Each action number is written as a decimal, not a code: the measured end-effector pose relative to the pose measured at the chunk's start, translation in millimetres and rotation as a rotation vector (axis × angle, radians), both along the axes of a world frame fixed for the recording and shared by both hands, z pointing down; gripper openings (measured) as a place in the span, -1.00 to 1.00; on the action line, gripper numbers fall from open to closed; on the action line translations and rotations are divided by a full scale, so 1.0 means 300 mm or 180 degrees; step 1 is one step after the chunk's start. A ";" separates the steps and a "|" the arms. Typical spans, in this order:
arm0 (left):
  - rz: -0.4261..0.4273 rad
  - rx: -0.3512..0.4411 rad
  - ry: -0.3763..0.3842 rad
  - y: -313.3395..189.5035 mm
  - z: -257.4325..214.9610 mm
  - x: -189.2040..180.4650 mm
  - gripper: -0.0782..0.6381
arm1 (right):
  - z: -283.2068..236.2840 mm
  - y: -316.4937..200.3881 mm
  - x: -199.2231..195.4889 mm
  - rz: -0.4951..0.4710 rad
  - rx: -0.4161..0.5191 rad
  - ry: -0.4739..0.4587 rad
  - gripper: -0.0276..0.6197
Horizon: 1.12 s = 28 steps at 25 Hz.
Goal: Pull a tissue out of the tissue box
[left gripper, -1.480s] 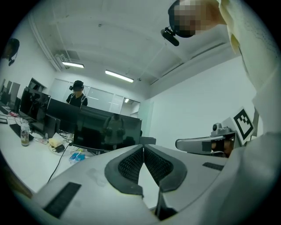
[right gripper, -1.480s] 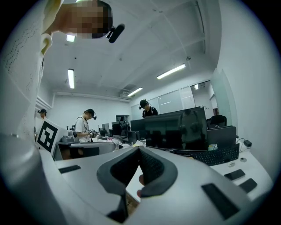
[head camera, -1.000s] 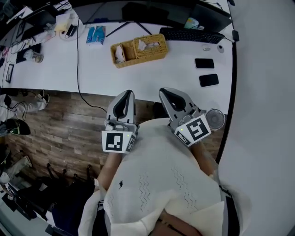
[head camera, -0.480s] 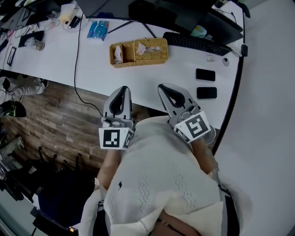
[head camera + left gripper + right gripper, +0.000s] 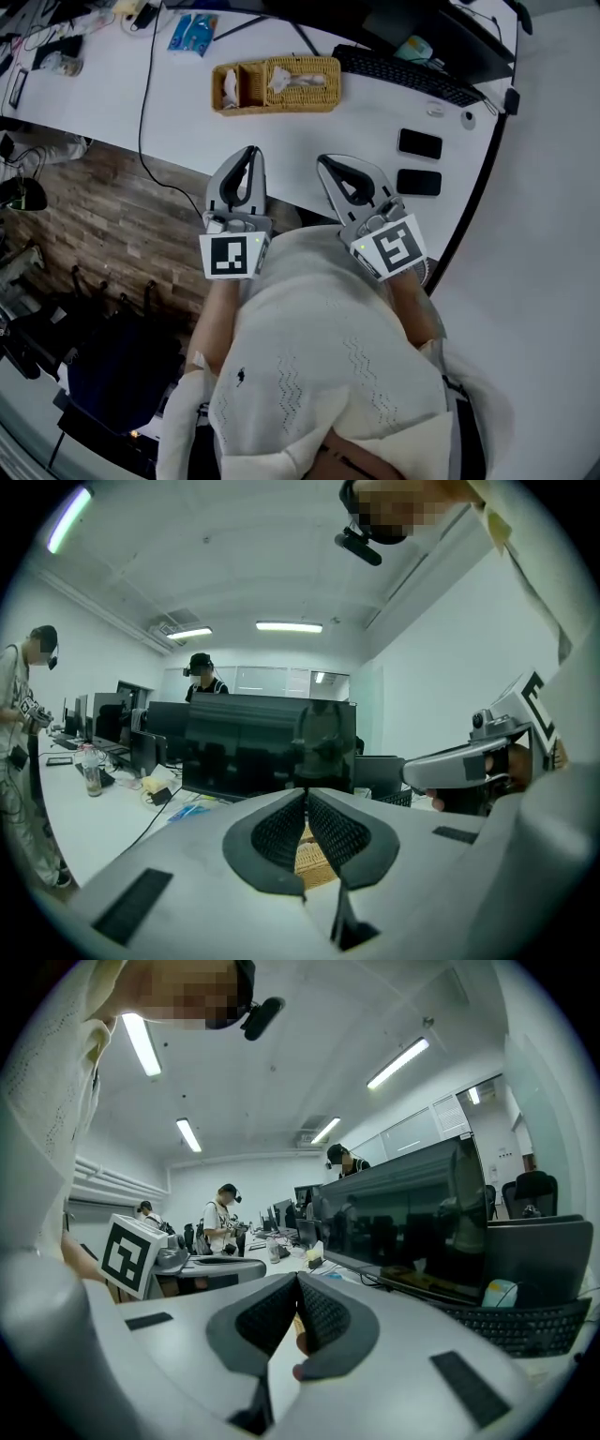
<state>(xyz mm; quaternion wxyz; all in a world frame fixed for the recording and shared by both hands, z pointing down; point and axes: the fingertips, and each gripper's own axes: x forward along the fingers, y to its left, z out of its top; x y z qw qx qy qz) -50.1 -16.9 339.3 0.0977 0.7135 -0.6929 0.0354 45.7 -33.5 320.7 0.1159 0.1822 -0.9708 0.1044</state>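
The tissue box (image 5: 302,86) is a woven, straw-coloured wicker holder, long and rectangular, lying on the white desk (image 5: 169,117) toward its far side. A crumpled white tissue (image 5: 281,79) sticks up through the slot in its top. A smaller open compartment at the holder's left end has something pale in it that can't be made out. A dark keyboard (image 5: 403,73) lies just to the right of the box, and two black phones (image 5: 419,161) rest nearer the desk's right edge.

Compared with a second ago, both grippers have come forward. Their tips then sat about level with the near edge of the desk and now reach out over it, so the box is closer ahead of them.

The left gripper (image 5: 248,153) and the right gripper (image 5: 323,161) are side by side in front of the person's white top, both aimed at the box, which lies ahead of and between them, still well apart from either. Each gripper's own view shows its ribbed black pads pressed together at the tips with nothing caught between them. In the left gripper view, the wicker shows only through the gap below the closed tips
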 end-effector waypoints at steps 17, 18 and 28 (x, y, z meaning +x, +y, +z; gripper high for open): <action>0.0182 -0.0521 -0.0121 -0.214 0.217 0.022 -0.45 | 0.123 -0.105 0.019 -0.0051 -0.0335 0.0079 -0.91; 0.0179 -0.0535 -0.0119 -0.224 0.224 0.020 -0.45 | 0.129 -0.111 0.021 -0.0046 -0.0353 0.0088 -0.91; 0.0171 -0.0808 -0.0071 -0.326 0.348 -0.021 -0.31 | 0.193 -0.180 0.041 0.0097 -0.0465 0.0154 -0.91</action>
